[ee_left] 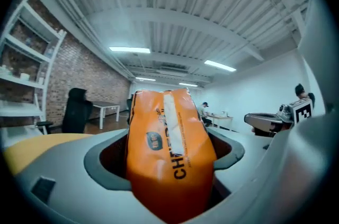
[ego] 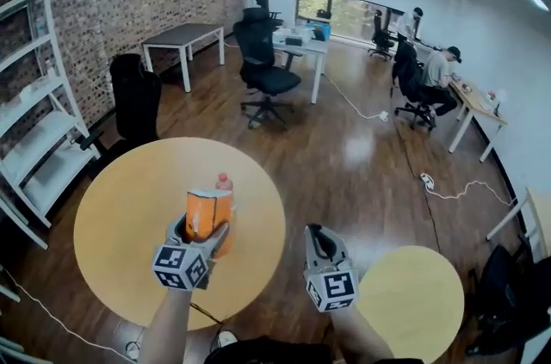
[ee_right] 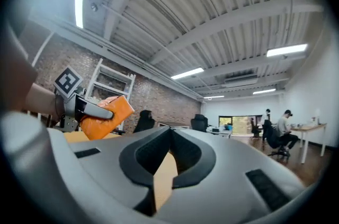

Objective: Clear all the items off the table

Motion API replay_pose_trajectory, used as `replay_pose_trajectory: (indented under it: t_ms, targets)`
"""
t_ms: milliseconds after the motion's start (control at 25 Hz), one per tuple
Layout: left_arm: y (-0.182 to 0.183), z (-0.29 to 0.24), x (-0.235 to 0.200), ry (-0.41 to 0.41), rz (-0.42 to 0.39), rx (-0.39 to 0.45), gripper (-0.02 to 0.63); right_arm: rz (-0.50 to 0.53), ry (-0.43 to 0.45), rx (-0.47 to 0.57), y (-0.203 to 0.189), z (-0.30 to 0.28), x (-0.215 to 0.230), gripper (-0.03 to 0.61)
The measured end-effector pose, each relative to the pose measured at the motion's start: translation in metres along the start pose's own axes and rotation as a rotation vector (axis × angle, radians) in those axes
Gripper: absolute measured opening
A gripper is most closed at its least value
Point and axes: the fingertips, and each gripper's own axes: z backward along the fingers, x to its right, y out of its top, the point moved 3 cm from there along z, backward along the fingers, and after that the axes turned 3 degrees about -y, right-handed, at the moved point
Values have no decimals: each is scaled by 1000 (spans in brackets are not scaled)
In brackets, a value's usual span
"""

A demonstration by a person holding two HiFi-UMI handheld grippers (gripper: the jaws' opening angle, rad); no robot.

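Note:
An orange snack packet [ego: 207,214] with black print is upright between the jaws of my left gripper [ego: 205,226], which is shut on it above the round yellow table [ego: 120,216]. In the left gripper view the packet [ee_left: 159,127] fills the space between the jaws of the left gripper [ee_left: 172,164]. A small pink-red thing [ego: 224,180] shows just over the packet's top; I cannot tell what it is. My right gripper [ego: 319,243] is shut and holds nothing, over the floor right of the table. The right gripper [ee_right: 169,157] has the packet [ee_right: 108,114] to its left.
A smaller round yellow table [ego: 411,302] stands at the lower right. White shelving [ego: 34,130] lines the brick wall on the left. Black office chairs [ego: 136,104] [ego: 265,70], desks and seated people [ego: 439,74] are farther back. A cable [ego: 456,192] lies on the wooden floor.

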Motion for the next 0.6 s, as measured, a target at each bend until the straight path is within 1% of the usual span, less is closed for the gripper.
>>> replay_pose_trajectory:
  t_ms: [120,240,320,480,600]
  targets:
    - [-1,51,-65,124,36,17,416,-27,124,18,6,-39,-68,5]
    - [-2,92,-111,199,47,25,416,-18,207,13,7,-70,-123,5]
    - [-3,117,-138,242,47,23,416,-28,246,9,6,-86,-155,5]
    - [-10,166,-184,342,40,2,416,-90,321,4,6,-108,-211,5]
    - [-23,203,-211,424,67,-14,416,-89,390,-35,-4,-119,-251,5]
